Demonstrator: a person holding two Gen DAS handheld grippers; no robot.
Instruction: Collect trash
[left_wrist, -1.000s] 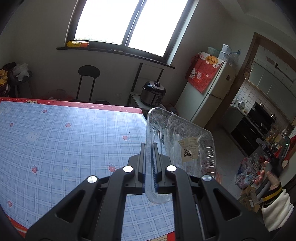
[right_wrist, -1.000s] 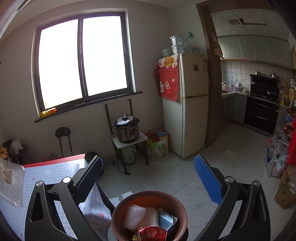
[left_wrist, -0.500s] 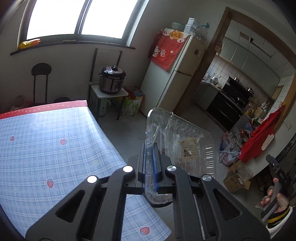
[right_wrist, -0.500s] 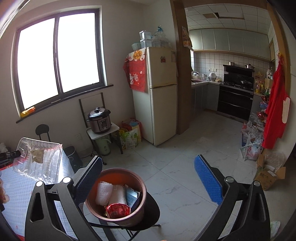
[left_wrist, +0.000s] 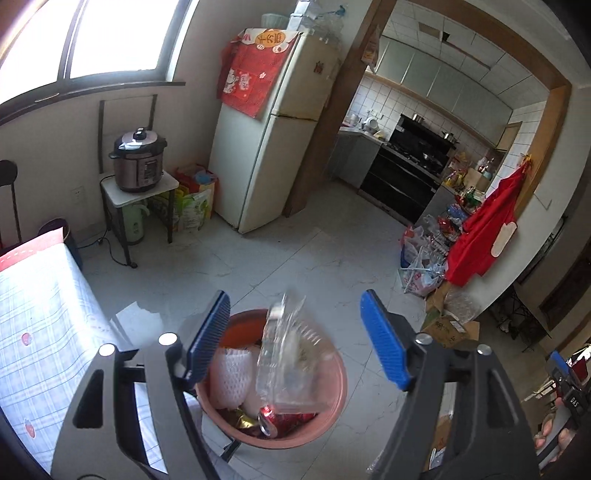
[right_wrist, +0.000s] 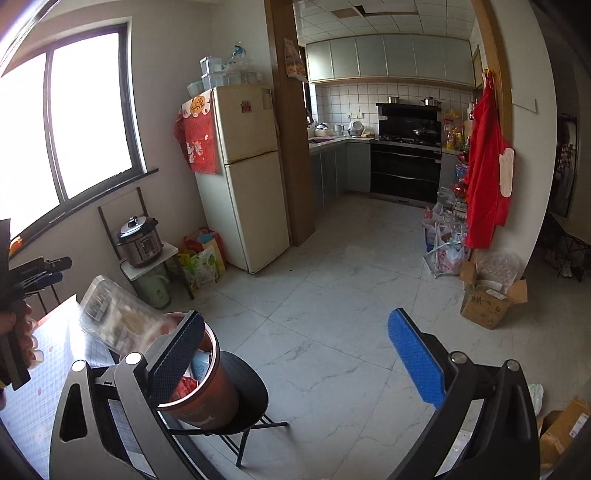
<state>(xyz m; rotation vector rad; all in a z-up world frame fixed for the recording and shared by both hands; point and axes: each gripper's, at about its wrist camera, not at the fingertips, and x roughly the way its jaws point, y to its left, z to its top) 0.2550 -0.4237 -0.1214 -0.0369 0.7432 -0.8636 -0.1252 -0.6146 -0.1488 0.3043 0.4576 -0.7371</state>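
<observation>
My left gripper (left_wrist: 295, 339) is open above the pink trash bin (left_wrist: 332, 410), which stands on a black stool beside the table. A clear plastic tray (left_wrist: 291, 365), blurred, drops free between my fingers into the bin, onto white foam netting (left_wrist: 231, 376) and a red can (left_wrist: 273, 424). In the right wrist view the tray (right_wrist: 118, 321) tilts over the bin (right_wrist: 207, 406), with the left gripper (right_wrist: 40, 275) up at the left edge. My right gripper (right_wrist: 295, 354) is open and empty, over the floor to the right of the bin.
The table with the blue checked cloth (left_wrist: 40, 325) lies left of the bin. A pressure cooker (left_wrist: 138, 162) on a small stand and a fridge (left_wrist: 266, 133) stand by the far wall. Bags and cardboard boxes (right_wrist: 484, 299) sit on the floor at right.
My left gripper swung right from the table to above the bin, opened and let go of the clear tray. My right gripper turned right and stayed open.
</observation>
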